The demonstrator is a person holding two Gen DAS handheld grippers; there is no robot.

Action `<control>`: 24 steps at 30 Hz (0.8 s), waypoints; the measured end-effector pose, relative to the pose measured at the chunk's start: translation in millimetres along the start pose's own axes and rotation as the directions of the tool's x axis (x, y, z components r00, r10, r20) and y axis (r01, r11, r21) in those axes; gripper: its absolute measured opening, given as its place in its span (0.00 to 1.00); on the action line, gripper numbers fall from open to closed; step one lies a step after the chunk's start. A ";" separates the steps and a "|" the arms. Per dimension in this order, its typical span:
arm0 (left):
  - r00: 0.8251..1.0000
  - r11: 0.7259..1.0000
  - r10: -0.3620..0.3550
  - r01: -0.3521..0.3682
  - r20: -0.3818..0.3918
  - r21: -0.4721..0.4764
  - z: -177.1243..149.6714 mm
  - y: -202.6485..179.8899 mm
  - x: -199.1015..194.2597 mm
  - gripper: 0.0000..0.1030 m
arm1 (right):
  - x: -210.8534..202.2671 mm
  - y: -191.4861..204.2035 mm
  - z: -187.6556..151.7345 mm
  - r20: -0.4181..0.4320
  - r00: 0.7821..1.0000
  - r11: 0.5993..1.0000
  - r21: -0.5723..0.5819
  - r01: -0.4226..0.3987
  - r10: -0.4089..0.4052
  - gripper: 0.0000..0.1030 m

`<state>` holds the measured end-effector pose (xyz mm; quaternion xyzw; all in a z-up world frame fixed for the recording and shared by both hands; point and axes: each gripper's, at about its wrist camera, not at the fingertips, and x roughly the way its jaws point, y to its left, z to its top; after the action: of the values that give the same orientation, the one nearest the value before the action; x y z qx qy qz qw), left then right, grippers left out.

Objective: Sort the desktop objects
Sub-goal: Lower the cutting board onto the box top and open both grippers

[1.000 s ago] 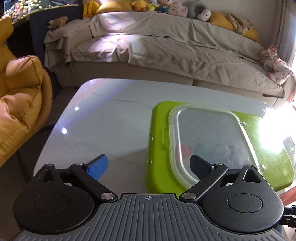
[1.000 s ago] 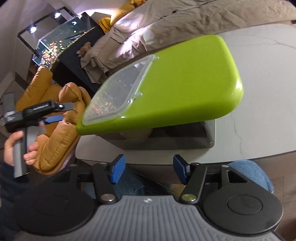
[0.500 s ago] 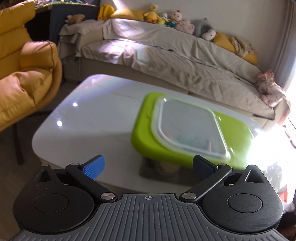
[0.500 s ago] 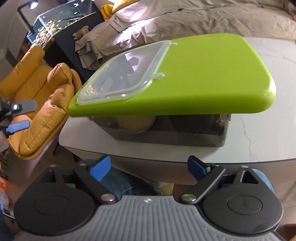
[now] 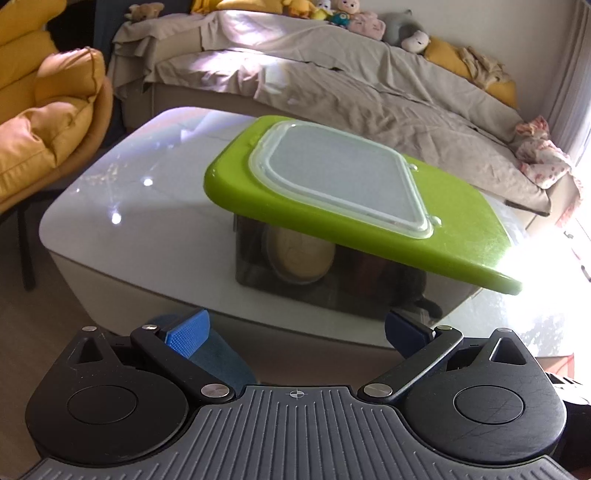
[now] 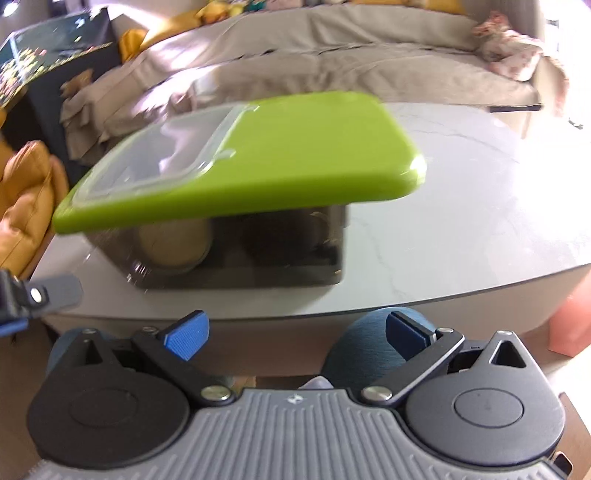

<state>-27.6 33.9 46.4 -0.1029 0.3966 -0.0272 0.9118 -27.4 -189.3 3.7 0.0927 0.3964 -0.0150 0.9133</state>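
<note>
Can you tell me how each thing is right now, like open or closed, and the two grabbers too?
Green lid: closed on the box.
Clear lid: lying flat on the green lid.
Dark box: covered, standing on the table.
Left gripper: open, empty.
Right gripper: open, empty.

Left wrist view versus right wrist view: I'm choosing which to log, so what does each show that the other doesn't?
Only the left wrist view shows the plush toys along the sofa back. Only the right wrist view shows the other gripper's finger at the left edge and a pink box at right. Both show the green lid with its clear panel on the dark box, the table, and their own open gripper.
</note>
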 end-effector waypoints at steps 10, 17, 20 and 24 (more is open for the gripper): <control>1.000 1.000 0.023 -0.022 -0.018 0.020 -14.8 -7.6 19.7 1.00 | -8.9 5.1 5.2 0.077 0.990 0.992 -0.048 0.118 -0.114 1.00; 0.994 0.990 0.107 -0.106 -0.004 0.093 -19.6 -8.6 23.5 1.00 | 1.7 -4.5 3.8 0.050 0.991 0.993 0.001 0.122 -0.122 1.00; 0.991 0.989 0.127 -0.124 -0.028 0.085 -18.2 -5.9 27.5 1.00 | 2.7 -8.4 4.3 0.049 0.991 0.992 0.016 0.127 -0.128 1.00; 0.987 0.987 0.146 -0.141 -0.063 0.074 -14.9 -2.5 31.7 1.00 | 2.9 -12.1 5.1 0.052 0.990 0.991 0.029 0.129 -0.130 1.00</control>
<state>-16.7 24.8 14.3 -0.0415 0.4327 0.0215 0.9003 -23.0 -202.0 3.1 0.0779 0.3768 -0.0818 0.9194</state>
